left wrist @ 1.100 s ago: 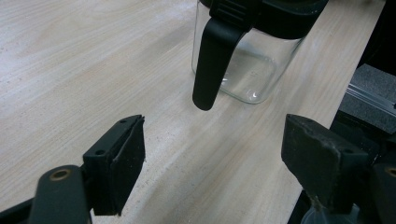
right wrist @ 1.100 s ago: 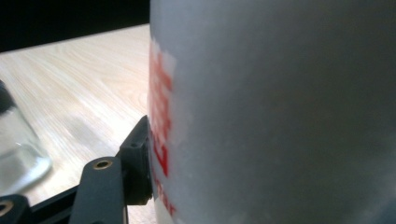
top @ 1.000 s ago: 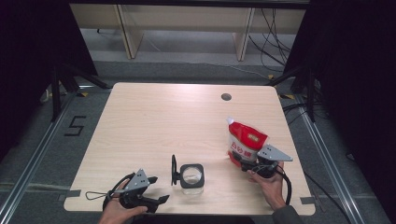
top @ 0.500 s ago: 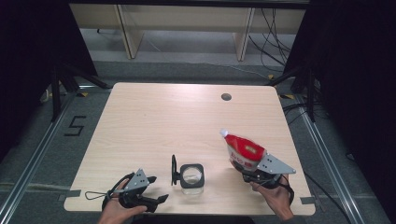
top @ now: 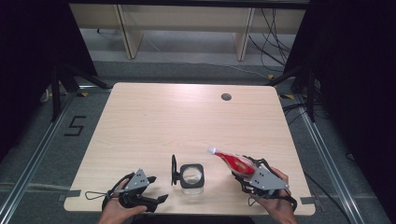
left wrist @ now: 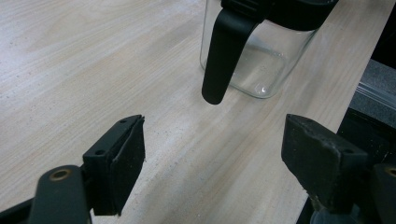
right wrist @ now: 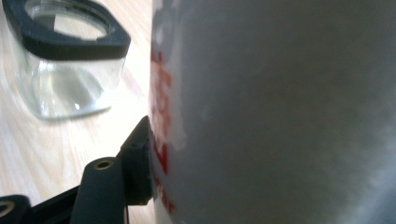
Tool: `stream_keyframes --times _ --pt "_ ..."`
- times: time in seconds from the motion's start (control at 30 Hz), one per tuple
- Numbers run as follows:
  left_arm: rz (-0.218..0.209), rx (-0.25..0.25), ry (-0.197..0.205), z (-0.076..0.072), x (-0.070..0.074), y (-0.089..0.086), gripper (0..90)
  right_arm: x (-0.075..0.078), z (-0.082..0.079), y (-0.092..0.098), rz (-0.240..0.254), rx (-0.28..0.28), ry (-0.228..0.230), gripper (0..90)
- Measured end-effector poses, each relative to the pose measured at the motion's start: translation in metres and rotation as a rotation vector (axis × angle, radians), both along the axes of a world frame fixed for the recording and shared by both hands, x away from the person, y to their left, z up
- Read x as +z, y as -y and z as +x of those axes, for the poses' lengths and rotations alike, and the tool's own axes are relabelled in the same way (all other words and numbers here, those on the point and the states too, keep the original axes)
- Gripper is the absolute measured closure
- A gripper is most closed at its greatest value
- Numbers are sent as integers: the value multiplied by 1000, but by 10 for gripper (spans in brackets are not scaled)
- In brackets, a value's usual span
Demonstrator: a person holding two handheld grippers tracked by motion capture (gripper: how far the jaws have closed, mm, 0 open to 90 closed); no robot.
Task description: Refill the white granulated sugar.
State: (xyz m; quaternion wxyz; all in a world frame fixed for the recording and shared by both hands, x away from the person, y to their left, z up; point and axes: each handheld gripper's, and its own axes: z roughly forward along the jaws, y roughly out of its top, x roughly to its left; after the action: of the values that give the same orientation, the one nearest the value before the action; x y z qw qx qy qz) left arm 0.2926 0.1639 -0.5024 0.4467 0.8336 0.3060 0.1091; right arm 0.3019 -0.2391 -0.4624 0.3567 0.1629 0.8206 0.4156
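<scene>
Bench (top: 154, 121), pale wood, w/ a small dark hole (top: 226, 97) near the far edge and most of the top bare. Work in hand looks like pouring from a pouch into a jug, approx. early-to-mid stage: the pick-up is done, the pour is not.

Pouch (top: 236, 162), red and white w/ a white spout, is off the bench near the front right edge, tilted, spout aimed left toward the jug but short of it. Right tool (top: 252, 176) is clamped on its lower body; in the right gripper view one black pad presses flat on the pouch wall (right wrist: 280, 112).

Jug (top: 192, 176), clear glass w/ a black square rim and black handle (left wrist: 224, 51), stands upright near the front edge, between the two hands. It looks empty. Its mouth is open, no lid on it.

Left tool (top: 147, 199) rests low on the bench just left of the jug, jaws spread wide, nothing between them, the handle just ahead.

Left to do, imo: bring spout over the mouth, tip, pour; maybe steady the jug by its handle first.
</scene>
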Motion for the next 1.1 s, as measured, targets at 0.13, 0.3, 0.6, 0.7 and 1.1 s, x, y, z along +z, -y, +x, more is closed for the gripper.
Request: stream_keyframes --times 0.13,0.3,0.6,0.7,1.1 --pt "-7 14 -9 -1 0 0 212 1 -6 -2 -51 9 21 389" --pt "-13 12 -6 -1 0 0 212 2 -16 -5 -127 6 49 390" --pt "-8 3 2 0 -1 0 212 -2 -29 -14 -295 15 106 391" --pt "4 0 -1 0 0 0 212 -2 -30 -16 -329 28 127 392" --pt "15 -8 -1 0 0 0 212 -4 -32 -25 -551 16 258 393"
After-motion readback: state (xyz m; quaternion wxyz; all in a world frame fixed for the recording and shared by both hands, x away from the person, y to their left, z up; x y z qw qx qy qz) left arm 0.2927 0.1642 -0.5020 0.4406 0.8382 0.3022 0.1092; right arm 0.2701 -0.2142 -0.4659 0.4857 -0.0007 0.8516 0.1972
